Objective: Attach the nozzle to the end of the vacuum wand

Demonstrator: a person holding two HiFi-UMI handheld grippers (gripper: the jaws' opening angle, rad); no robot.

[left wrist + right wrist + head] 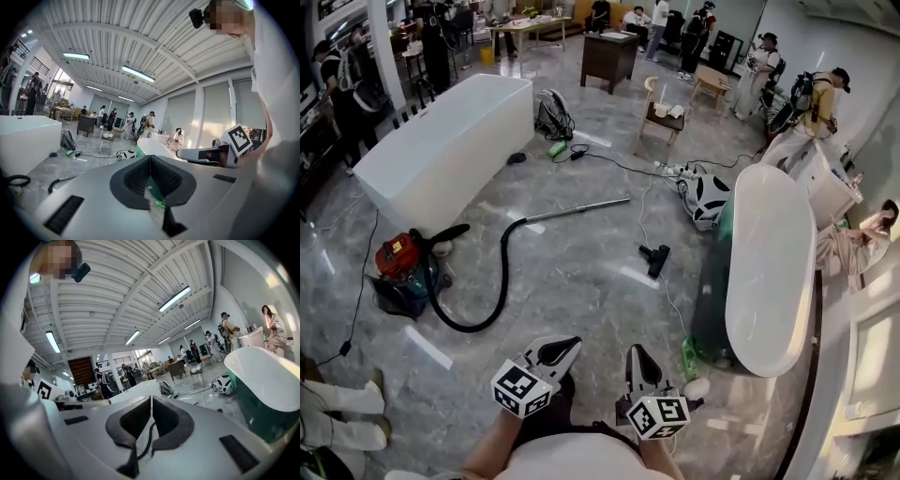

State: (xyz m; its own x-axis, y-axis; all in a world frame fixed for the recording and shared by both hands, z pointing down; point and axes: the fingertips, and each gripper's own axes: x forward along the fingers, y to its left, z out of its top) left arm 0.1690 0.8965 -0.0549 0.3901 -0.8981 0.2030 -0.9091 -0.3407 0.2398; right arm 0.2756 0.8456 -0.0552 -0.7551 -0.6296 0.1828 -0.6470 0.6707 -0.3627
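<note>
L gripper [575, 343] & R gripper [634, 351]: white shells, black jaws, b/w marker cubes [523, 388]; white top [572, 461].

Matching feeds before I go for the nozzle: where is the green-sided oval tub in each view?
Head view: oval tub along the right side.
Left gripper view: small, at centre.
Right gripper view: large, at the right edge.
Shared landmark: the black-and-white bag on the floor by the tub's end.
</note>
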